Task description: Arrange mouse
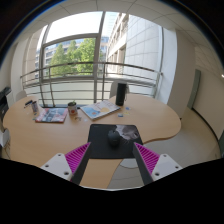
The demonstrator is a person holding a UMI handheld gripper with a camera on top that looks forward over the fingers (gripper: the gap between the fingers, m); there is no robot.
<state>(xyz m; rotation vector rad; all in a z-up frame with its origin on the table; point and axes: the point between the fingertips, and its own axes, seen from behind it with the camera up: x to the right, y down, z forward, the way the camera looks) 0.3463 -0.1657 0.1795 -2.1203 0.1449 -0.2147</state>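
A dark mouse [113, 139] sits on a black mouse mat [112, 138] on the wooden table [60, 135], just ahead of and between my fingers. A crumpled grey cable or wrapper [127, 132] lies beside it on the mat. My gripper [112, 158] is open, its magenta pads [77, 156] spread wide to either side of the mat's near edge, and holds nothing.
Beyond the mat lie an open magazine [98, 109], a second book [51, 115], a mug [72, 108], a dark bottle [32, 105] and a black speaker [121, 94]. A railing and large windows stand behind the table. A grey panel [125, 170] lies near the right finger.
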